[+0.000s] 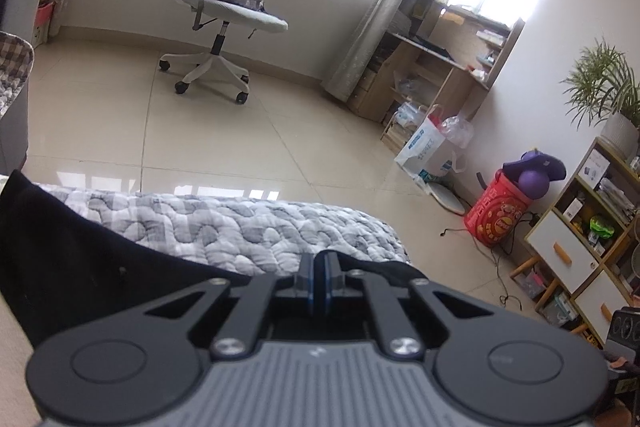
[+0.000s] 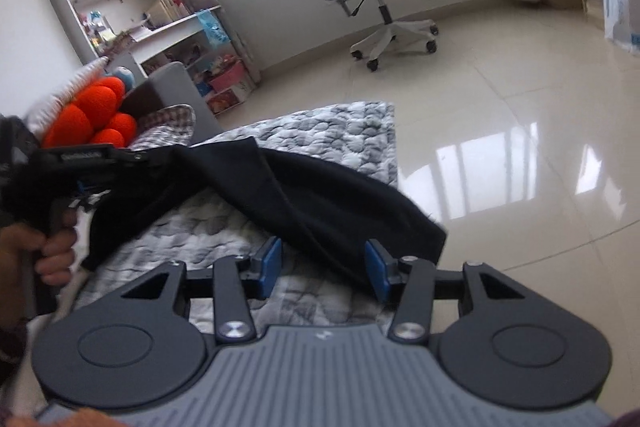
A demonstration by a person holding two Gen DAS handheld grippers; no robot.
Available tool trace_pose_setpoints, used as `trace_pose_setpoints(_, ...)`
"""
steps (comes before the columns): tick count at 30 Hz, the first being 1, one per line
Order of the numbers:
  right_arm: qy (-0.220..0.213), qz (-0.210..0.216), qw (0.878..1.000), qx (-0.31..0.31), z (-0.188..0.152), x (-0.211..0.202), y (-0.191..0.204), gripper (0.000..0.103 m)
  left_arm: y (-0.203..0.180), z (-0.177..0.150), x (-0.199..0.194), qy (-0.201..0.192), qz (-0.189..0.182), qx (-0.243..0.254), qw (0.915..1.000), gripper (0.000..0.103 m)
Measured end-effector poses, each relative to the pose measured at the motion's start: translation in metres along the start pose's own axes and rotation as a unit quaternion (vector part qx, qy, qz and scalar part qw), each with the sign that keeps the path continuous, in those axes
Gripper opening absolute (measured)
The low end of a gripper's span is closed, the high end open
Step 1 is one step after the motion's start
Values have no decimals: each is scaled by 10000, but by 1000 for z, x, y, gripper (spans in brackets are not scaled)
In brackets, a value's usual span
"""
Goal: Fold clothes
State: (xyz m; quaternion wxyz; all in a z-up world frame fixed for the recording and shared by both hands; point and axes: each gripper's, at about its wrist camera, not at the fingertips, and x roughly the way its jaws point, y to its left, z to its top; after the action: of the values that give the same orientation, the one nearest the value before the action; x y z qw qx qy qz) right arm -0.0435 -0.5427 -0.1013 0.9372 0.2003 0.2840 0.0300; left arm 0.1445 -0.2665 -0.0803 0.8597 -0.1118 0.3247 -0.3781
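Left claw pinching one end of the dark garment, right claw spread over the other end

The black soft-knit garment (image 2: pixel 304 195) is strung out across the grey-and-white quilted mat (image 2: pixel 344 127) on the glossy tiled floor (image 2: pixel 520 115), one end lifted, the rest sagging onto the quilt. In the left wrist view the left gripper (image 1: pixel 321 261) has its blue pads pressed together, and black cloth sits right under the tips; the right wrist view shows that same tool in a person's hand (image 2: pixel 48 247) with the cloth hanging from it, so that looks like a pinch that lifts an edge clear. The right gripper (image 2: pixel 326 263) is wide apart, blue pads (image 2: pixel 271 261) straddling the low end of the cloth, gripping nothing; I'd judge it's lined up to take a second hold so the cloth can be drawn taut and laid over
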Motion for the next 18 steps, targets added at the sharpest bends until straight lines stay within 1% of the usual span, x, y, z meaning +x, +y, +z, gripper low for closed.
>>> trace_pose_setpoints(1, -40, -60, 10000, -25, 1, 2, 2, 42, 1, -1, 0, -10, -11, -17, 10000, 5)
trace_pose_setpoints(2, -75, -96, 9999, -54, 1, 5, 3, 31, 2, -2, 0, -19, -22, -34, 10000, 5)
trace_pose_setpoints(3, -103, -123, 9998, -81, 2, 6, 4, 17, 3, -3, 0, -29, -34, -52, 10000, 5)
trace_pose_setpoints(6, -128, -429, 9988, -218, 8, 10, 13, 7, 2, -3, -6, -77, -135, -10, 9999, 5)
trace_pose_setpoints(11, -151, -882, 9953, -368, 24, 0, 31, 6, -2, 0, -18, -140, -345, 66, 9993, 5)
trace_pose_setpoints(14, -130, -1016, 9937, -460, 37, -15, 42, 6, -4, 5, -28, -108, -529, 55, 9985, 5)
trace_pose_setpoints(18, 98, -1122, 9917, -621, 53, -25, 54, 5, 0, 12, -39, 1, -792, -47, 9968, 5)
